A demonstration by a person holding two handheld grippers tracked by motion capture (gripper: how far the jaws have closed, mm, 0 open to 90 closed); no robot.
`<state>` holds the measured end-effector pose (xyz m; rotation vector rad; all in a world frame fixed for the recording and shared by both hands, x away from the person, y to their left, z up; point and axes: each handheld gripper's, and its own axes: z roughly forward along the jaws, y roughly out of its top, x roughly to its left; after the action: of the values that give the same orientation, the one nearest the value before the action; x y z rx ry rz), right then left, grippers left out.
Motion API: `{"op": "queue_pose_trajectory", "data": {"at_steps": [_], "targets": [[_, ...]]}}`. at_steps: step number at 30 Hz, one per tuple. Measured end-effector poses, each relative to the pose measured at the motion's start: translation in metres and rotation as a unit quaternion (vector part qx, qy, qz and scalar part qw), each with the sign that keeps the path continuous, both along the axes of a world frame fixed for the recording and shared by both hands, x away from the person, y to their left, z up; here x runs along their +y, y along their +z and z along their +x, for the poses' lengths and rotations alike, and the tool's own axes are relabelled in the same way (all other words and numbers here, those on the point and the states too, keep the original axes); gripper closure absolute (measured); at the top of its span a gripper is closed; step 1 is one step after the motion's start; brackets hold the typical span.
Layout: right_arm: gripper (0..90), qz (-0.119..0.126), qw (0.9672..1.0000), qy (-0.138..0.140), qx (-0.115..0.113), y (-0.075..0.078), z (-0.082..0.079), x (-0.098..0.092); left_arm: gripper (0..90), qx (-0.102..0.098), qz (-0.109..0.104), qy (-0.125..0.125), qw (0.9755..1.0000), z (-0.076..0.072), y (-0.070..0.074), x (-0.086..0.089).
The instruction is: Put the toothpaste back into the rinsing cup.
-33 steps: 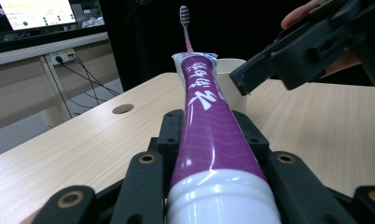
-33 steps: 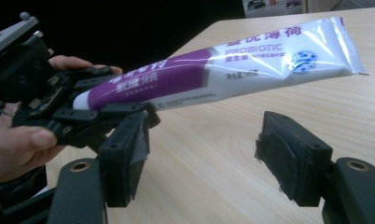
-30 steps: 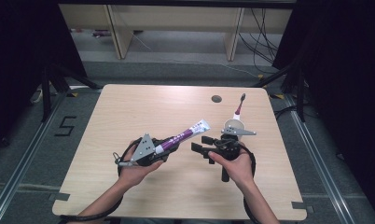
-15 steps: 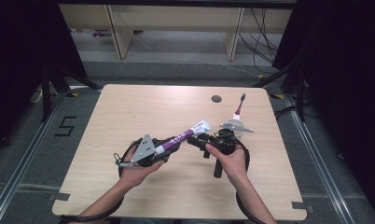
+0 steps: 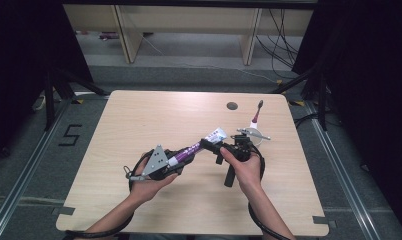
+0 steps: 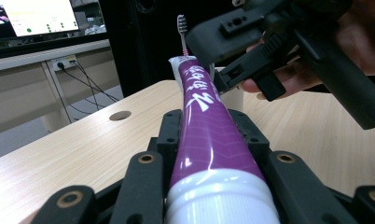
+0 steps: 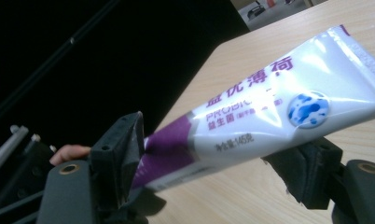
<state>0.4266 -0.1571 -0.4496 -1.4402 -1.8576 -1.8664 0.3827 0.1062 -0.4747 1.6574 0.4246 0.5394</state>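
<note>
A purple and white toothpaste tube (image 5: 199,146) is held off the wooden table (image 5: 139,120), pointing up to the right. My left gripper (image 5: 185,156) is shut on its purple cap end (image 6: 209,140), with the white cap nearest the camera. My right gripper (image 5: 210,145) has come to the tube's flat white end (image 7: 288,93). Its jaws stand open with the tube lying slantwise between them, and no pad is seen pressing on it. Behind the right hand a toothbrush (image 5: 255,117) stands bristles up in a white cup (image 5: 254,137).
A round cable hole (image 5: 232,106) lies in the table's far right part. Cables loop from both grippers across the near half of the table. Beyond the far edge are pale shelf units (image 5: 184,25), dark frame legs and floor cables.
My right gripper has moved left toward the tube and now has its jaws around the tube's far end. The left gripper and the tube have stayed in place.
</note>
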Motion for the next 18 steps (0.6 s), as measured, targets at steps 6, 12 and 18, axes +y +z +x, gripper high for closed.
{"op": "queue_pose_trajectory", "data": {"at_steps": [6,12,18], "targets": [[38.3,0.009,0.9999,-0.014,0.001,-0.001,0.004,0.002,68.3,-0.002,0.015,-0.003,0.9999,-0.003,-0.002,-0.007],[70.0,0.058,0.9983,-0.011,-0.002,0.01,-0.001,-0.001,67.8,0.006,0.04,-0.008,0.9992,-0.003,-0.011,-0.015],[77.5,-0.021,0.996,0.017,-0.085,0.03,-0.011,0.006,49.8,0.041,0.073,-0.022,0.9963,-0.001,-0.01,-0.019]]}}
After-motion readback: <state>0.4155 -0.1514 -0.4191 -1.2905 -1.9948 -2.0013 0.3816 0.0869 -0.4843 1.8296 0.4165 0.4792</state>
